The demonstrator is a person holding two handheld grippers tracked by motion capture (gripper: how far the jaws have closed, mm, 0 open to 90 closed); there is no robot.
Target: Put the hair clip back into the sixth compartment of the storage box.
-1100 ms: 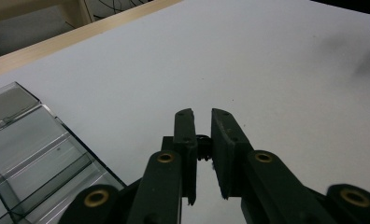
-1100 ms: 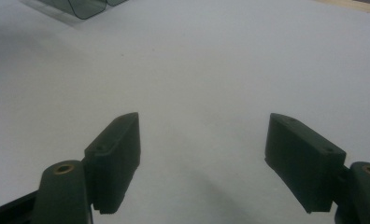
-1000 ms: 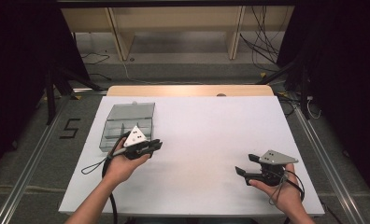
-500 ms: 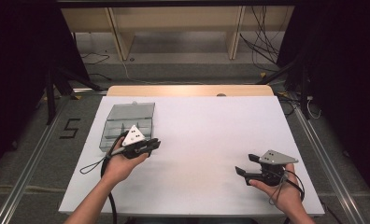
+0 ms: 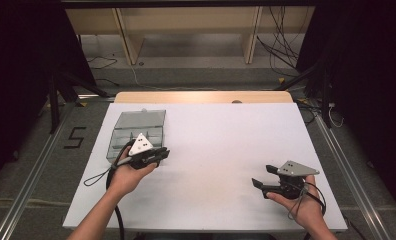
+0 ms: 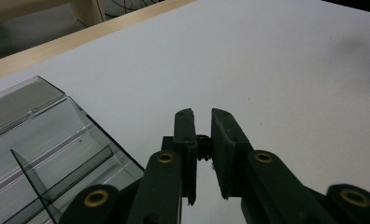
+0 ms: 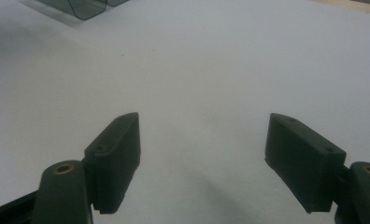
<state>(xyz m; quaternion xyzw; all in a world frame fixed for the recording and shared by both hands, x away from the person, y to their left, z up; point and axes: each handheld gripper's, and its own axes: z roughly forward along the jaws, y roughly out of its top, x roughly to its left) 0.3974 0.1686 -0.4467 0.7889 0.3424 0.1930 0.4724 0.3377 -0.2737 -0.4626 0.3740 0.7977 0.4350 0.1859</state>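
While the left tool (image 5: 161, 154) hovered clenched on nothing, the clear compartment box (image 5: 136, 131) lay just beside it at ten o'clock, long axis running away from the person; the right tool (image 5: 261, 179), released, sat well apart on the white surface (image 5: 226, 145).

We hold the left gripper (image 5: 158, 154) at the left of the high view, its jaws drawn nearly together with nothing between them. Our right gripper (image 5: 262, 176) sits at the lower right, jaws spread wide and empty, both forearms entering from the bottom edge.
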